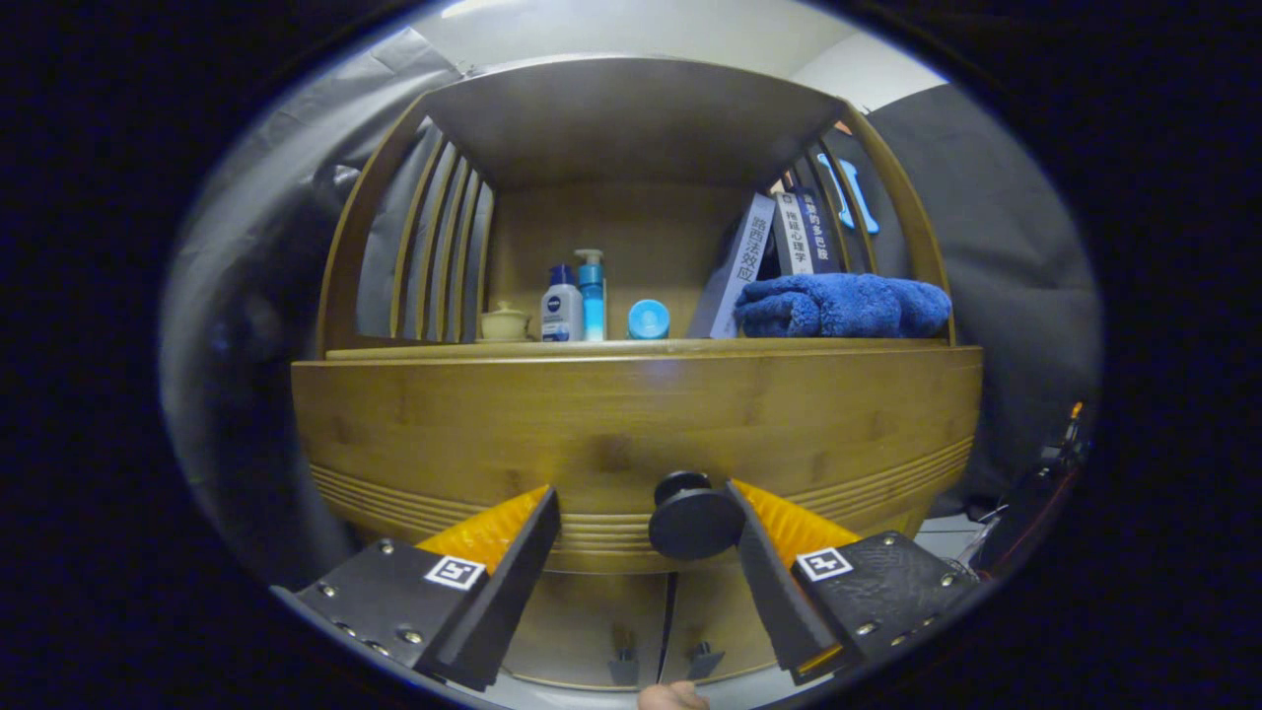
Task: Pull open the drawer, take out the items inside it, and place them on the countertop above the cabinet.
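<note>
Bamboo-toned wood makes up the cabinet, and its drawer [631,434] presents a broad closed front directly ahead of the gripper [646,537]. The fingers stand spread apart. A dark round knob [693,521] sits between them, close against the right finger and well clear of the left; whether it touches the right finger cannot be told. Nothing is pinched.

Handling assessment: the knob is rigid, smooth and small, the only purchase on the drawer front. It looks likely to slip if gripped at its rim, so the fingers should close behind the disc, on the narrower neck, after centring to the right. The drawer front appears solid and fairly heavy; expect some resistance on its runners and a need for a straight pull. The contents are hidden while the drawer is shut.

Edges and room: the countertop [414,349] runs along just above the drawer front, and its lip overhangs slightly. It already carries a small lidded cup [505,322], two bottles [562,306], a blue cap [648,319], leaning books [735,266] and a folded blue towel [843,304]. The open space lies at the left, beside the slatted side wall, and along the front strip. Below the drawer are two cabinet doors [631,621] with small handles. A fingertip [672,697] shows beneath the gripper.
</note>
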